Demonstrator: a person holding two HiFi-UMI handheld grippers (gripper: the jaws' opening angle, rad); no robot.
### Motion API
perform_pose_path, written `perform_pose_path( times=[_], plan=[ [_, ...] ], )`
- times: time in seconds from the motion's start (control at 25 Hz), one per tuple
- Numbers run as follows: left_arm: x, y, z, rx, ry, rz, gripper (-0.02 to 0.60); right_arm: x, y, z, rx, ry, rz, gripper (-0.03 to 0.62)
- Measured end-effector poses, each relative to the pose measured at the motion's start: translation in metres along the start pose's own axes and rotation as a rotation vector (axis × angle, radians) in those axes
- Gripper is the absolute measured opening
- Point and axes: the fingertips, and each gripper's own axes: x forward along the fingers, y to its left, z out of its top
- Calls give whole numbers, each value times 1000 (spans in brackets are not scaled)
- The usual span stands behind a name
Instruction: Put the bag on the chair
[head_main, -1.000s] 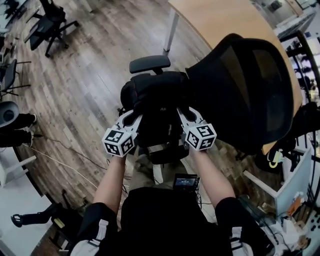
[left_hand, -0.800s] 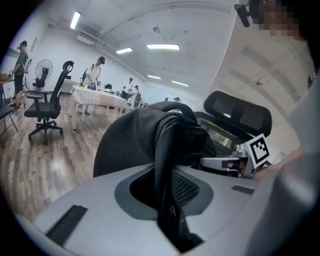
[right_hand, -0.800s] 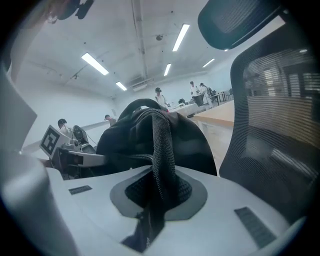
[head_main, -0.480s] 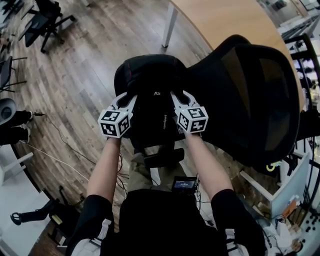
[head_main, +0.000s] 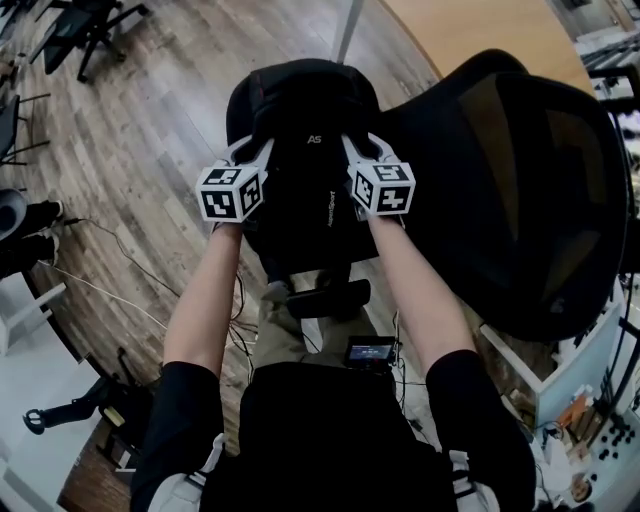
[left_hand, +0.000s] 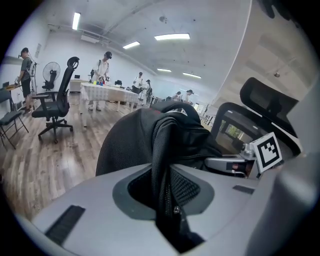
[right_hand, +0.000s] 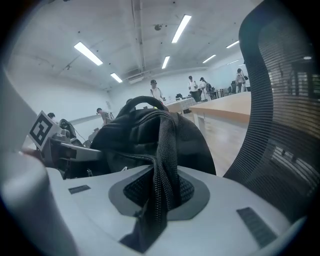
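Observation:
A black backpack (head_main: 300, 110) sits upright over the seat of a black mesh office chair (head_main: 520, 190), whose seat is hidden under it. My left gripper (head_main: 262, 150) holds the bag's left zippered edge and my right gripper (head_main: 352, 145) holds its right edge. In the left gripper view a fold of zipper fabric (left_hand: 165, 135) fills the gap of the left gripper (left_hand: 167, 200). The right gripper (right_hand: 160, 195) has the same kind of fold (right_hand: 162, 145) between its pads. Both sets of jaws are opening, with the fabric still pinched.
The chair's tall mesh backrest (right_hand: 280, 115) rises close on the right, and one armrest (head_main: 328, 298) lies near my legs. A wooden tabletop (head_main: 470, 30) stands beyond the chair. Other office chairs (head_main: 80, 30) and floor cables (head_main: 110, 300) are at the left.
Both grippers have carried the bag forward, away from my body and over the chair. The far armrest that showed beyond the bag is now hidden by it.

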Motion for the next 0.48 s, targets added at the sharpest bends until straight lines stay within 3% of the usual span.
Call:
perform_pose_path(
  times=[0.16, 0.36, 0.48],
  plan=[
    [21, 16, 7, 1, 15, 27, 74, 22, -9, 5, -9, 10, -13, 75],
    [42, 24, 7, -15, 40, -11, 82, 39, -20, 12, -52, 26, -9, 83],
    [49, 26, 12, -21, 46, 5, 87, 45, -24, 17, -73, 36, -9, 87]
  ],
)
